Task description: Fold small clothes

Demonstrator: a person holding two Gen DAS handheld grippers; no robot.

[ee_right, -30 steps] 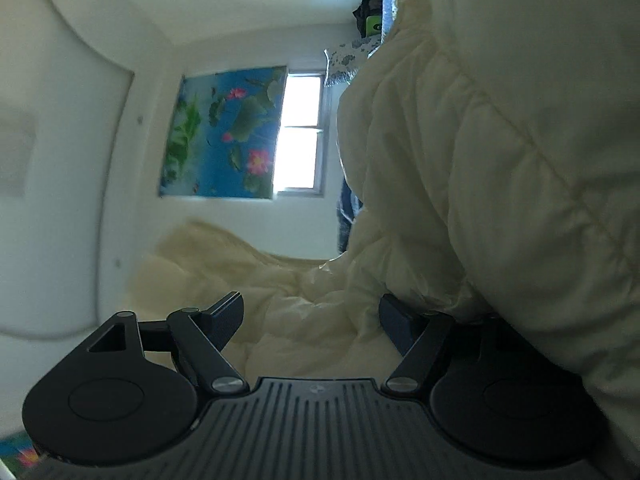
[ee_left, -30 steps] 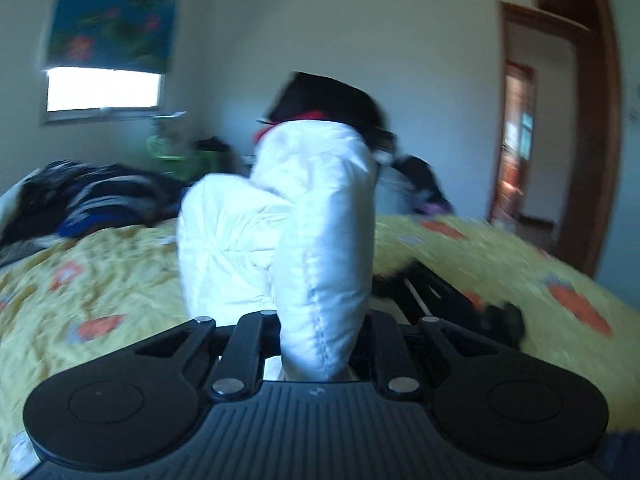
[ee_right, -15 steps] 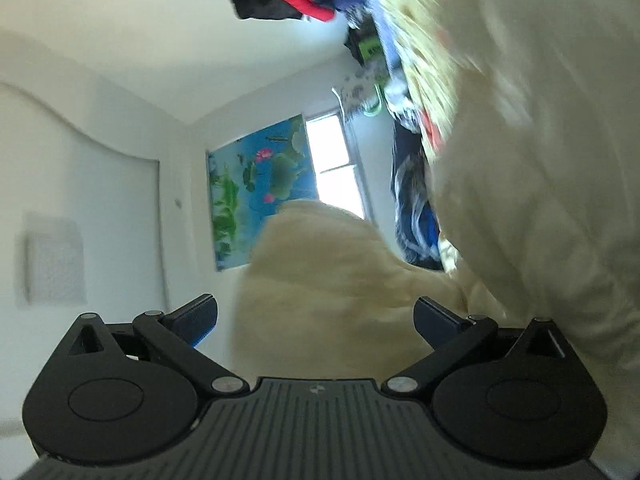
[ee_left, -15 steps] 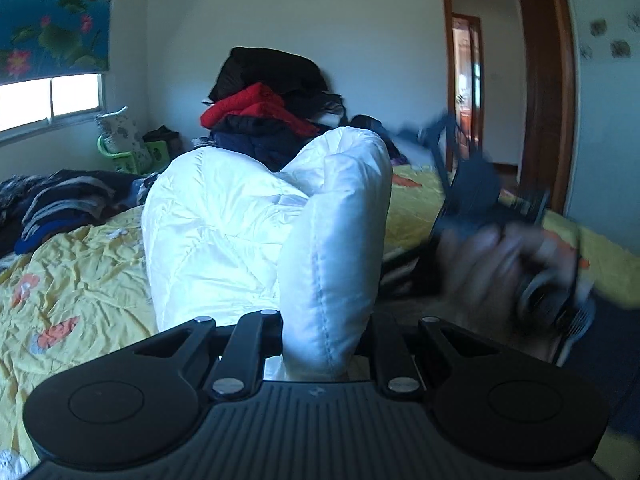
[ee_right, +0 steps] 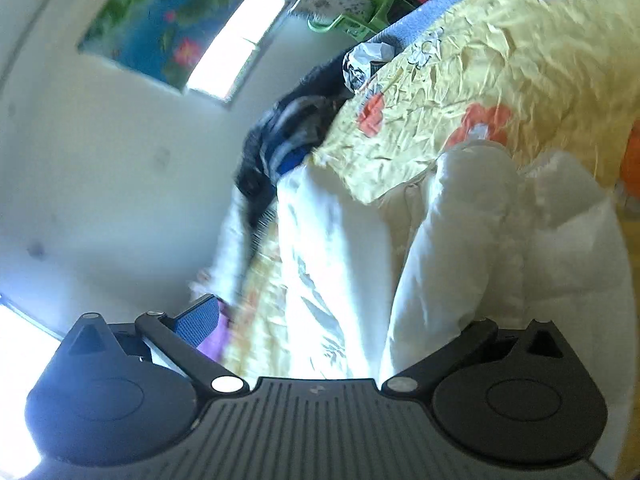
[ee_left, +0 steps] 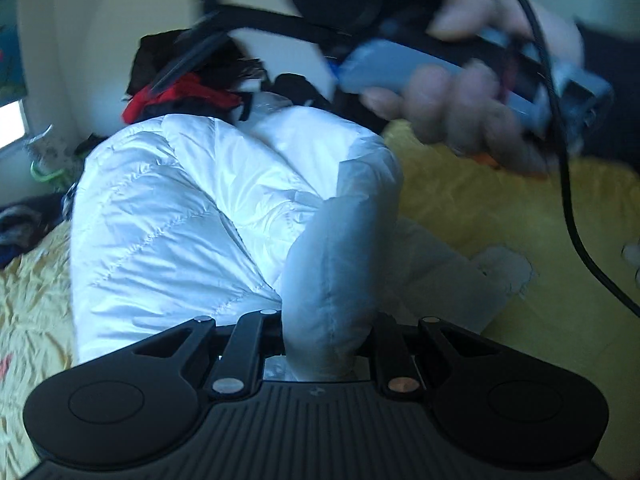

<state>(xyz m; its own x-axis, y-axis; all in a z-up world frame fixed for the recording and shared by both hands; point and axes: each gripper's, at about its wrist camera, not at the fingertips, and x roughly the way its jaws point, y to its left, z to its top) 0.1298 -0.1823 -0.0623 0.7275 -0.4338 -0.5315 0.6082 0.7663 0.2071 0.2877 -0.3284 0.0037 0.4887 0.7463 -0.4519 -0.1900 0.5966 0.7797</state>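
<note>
A white puffy jacket (ee_left: 180,220) lies bunched on the yellow bedcover (ee_left: 500,200). My left gripper (ee_left: 328,332) is shut on a thick fold of it, which stands up between the jaws and hides the fingertips. In the left wrist view a person's hand (ee_left: 460,100) holds the right gripper's grey handle, blurred, high above the jacket. The right wrist view is rolled sideways. There my right gripper (ee_right: 340,320) stands wide open, its blue pad (ee_right: 198,322) bare. The jacket (ee_right: 480,260) bulges over its other finger, with nothing pinched.
A heap of black and red clothes (ee_left: 180,80) stands behind the jacket. Dark clothes (ee_right: 288,136) lie at the bed's edge near the window (ee_right: 236,40). A green plastic chair (ee_right: 360,4) is by the wall. A black cable (ee_left: 568,200) hangs at the right.
My right gripper came off the jacket, opened wide, rose and rolled. In the left view its hand climbed from bed level to the top. My left gripper sank closer to the jacket, still gripping.
</note>
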